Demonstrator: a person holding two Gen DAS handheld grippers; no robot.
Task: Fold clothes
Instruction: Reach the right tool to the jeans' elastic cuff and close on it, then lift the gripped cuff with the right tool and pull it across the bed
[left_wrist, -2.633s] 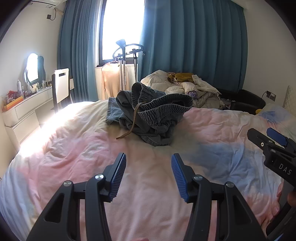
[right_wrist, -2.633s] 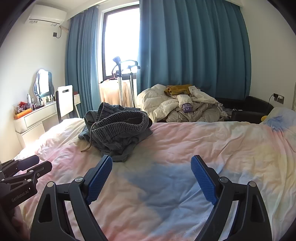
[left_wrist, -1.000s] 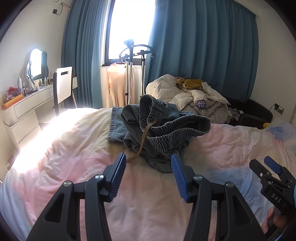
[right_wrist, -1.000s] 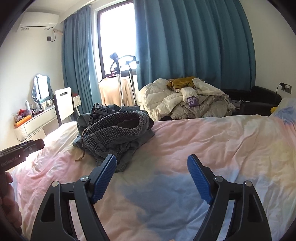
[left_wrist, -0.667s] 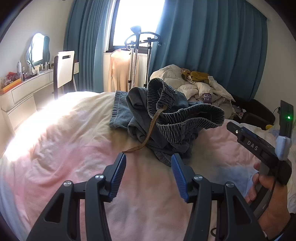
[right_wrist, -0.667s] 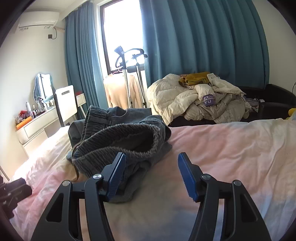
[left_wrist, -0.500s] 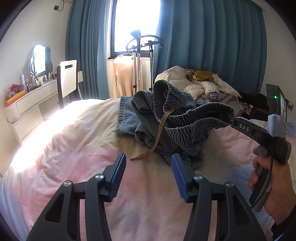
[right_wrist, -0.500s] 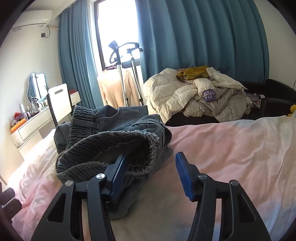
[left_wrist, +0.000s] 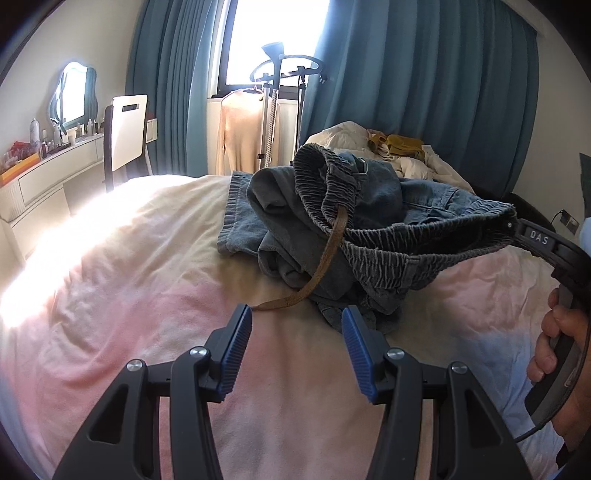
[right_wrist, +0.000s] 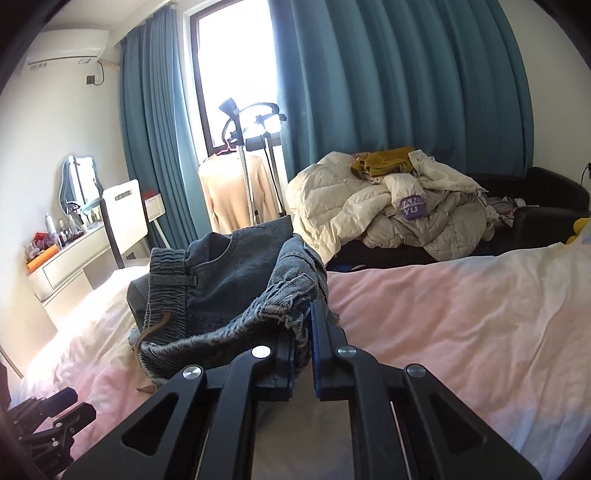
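The grey denim trousers (left_wrist: 332, 221) lie crumpled in a heap on the pink bed (left_wrist: 129, 295), waistband up and brown drawstring (left_wrist: 325, 258) trailing toward the camera. The right tool (right_wrist: 308, 332) is clamped on the elastic waistband's edge – a sensible place to take hold, since lifting there should let the legs hang out of the heap. The left tool (left_wrist: 297, 350) stands wide and empty just short of the drawstring's end, probably placed to take the waistband's other side. A second ago the right tool was wide open and well back from the trousers; since then it has come in and closed – the left has only edged nearer.
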